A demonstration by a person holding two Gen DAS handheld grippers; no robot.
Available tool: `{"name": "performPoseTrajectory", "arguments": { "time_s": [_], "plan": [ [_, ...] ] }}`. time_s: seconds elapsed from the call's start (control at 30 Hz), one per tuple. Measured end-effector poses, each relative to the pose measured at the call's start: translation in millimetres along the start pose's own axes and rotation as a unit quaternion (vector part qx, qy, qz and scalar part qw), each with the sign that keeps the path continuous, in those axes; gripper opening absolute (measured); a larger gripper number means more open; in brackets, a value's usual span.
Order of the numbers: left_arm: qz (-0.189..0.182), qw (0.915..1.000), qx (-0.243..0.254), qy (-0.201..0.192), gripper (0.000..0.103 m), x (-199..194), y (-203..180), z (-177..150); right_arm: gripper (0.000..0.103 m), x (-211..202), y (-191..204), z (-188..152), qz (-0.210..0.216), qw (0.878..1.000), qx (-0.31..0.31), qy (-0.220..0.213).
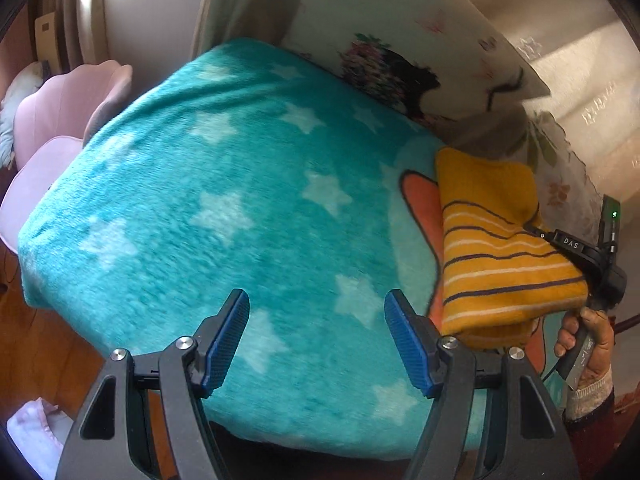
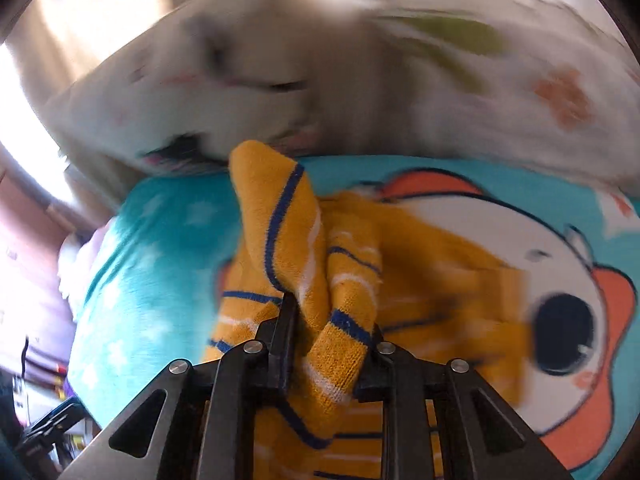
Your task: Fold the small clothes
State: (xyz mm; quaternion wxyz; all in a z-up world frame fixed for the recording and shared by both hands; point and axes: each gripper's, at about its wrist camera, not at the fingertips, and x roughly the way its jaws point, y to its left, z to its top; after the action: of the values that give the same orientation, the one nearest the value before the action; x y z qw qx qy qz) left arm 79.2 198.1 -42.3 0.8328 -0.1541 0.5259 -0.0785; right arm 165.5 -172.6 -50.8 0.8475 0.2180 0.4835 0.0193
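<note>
The garment (image 1: 496,240) is a small mustard-yellow knit with dark and white stripes, and it lies at the right edge of the bed, over the orange fish print on the teal starred blanket (image 1: 224,184), with its far end close to the pillow (image 1: 404,60) at the head. The right gripper (image 2: 330,320) has its jaws pinched on a bunched fold of the garment; in the right wrist view the cloth rises in a ridge between them while the rest spreads loosely below on the blanket. The left wrist view shows that same gripper at the garment's right side, with the person's right hand (image 1: 584,344) on its handle. The left gripper (image 1: 316,336) is spread wide with nothing between its blue pads (image 1: 228,340), hanging over bare blanket near the bed's front edge, just left of the garment and not touching it. My reading is that a fold is in hand: one edge is lifted and carried, but the cloth is not yet laid flat, and how many folds are already made I cannot tell. The next move seems to call for bringing the pinched edge across and down onto the opposite side, edges matched, while the left gripper comes in to pin or take the near edge so the knit does not slide on the fleecy blanket
</note>
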Motion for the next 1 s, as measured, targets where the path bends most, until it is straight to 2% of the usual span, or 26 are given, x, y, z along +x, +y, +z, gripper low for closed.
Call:
{"name": "performPoseTrajectory", "arguments": {
  "time_s": [0.03,0.07,0.17,0.27,0.33,0.37,0.4,0.43,0.57,0.6,0.63,0.67,0.77,0.87,0.93,1.0],
  "plan": [
    [-0.001,1.0,0.006,0.003,0.069,2.3,-10.3,-4.4,0.019,-0.2,-20.3,-2.7,-0.005,1.0,0.015,0.001],
    [-0.002,0.9999,0.011,0.005,0.069,4.1,-19.0,-8.1,0.013,0.9,-41.3,-6.2,-0.015,0.999,0.028,0.004],
    [-0.003,0.9994,0.032,0.011,0.069,8.2,-48.2,-19.0,0.014,6.7,-87.6,-18.7,0.019,0.997,0.069,0.027],
    [0.0,0.9987,0.051,0.008,0.069,9.7,-72.1,-25.4,0.023,-11.5,-108.3,-23.1,0.027,0.996,0.083,0.009],
    [-0.002,0.9985,0.054,0.008,0.069,10.8,-83.9,-28.1,0.026,-25.6,-112.8,-25.5,0.061,0.994,0.091,-0.005],
    [-0.002,0.9984,0.056,0.007,0.069,11.3,-87.9,-28.8,0.038,-33.3,-112.6,-24.4,0.087,0.992,0.094,-0.013],
    [-0.002,0.9983,0.058,0.007,0.069,12.1,-91.6,-28.9,0.056,-36.5,-110.4,-25.7,0.095,0.991,0.092,-0.016],
    [-0.001,0.998,0.062,0.008,0.069,13.9,-96.6,-27.6,0.063,-37.5,-104.4,-26.3,0.104,0.991,0.084,-0.016],
    [-0.004,0.9969,0.079,0.001,0.069,15.6,-119.0,-21.3,0.066,-11.4,-67.4,-37.1,0.1,0.994,0.031,0.027],
    [-0.003,0.9964,0.085,-0.002,0.069,16.2,-127.0,-18.6,0.052,-6.0,-63.6,-42.8,0.106,0.993,0.023,0.039],
    [-0.003,0.9961,0.089,-0.005,0.069,16.5,-132.3,-16.7,0.033,2.0,-61.0,-47.3,0.115,0.992,0.017,0.057],
    [-0.003,0.9958,0.092,-0.006,0.069,16.6,-136.8,-15.1,0.022,7.2,-60.7,-51.1,0.116,0.991,0.019,0.066],
    [-0.008,0.9943,0.106,-0.01,0.069,17.7,-152.9,-10.3,0.018,-7.1,-78.7,-53.0,0.124,0.99,0.038,0.048],
    [-0.024,0.9925,0.12,0.0,0.071,29.4,-171.1,-5.4,0.017,-25.3,-101.9,-58.0,0.106,0.992,0.053,0.032],
    [-0.032,0.9909,0.131,0.009,0.072,46.9,-185.7,-3.8,0.018,-24.9,-116.4,-64.8,0.084,0.994,0.061,0.039],
    [-0.044,0.9892,0.138,0.023,0.072,69.5,-198.9,-4.6,0.018,-14.4,-125.9,-72.4,0.08,0.993,0.074,0.052]
  ]
}}
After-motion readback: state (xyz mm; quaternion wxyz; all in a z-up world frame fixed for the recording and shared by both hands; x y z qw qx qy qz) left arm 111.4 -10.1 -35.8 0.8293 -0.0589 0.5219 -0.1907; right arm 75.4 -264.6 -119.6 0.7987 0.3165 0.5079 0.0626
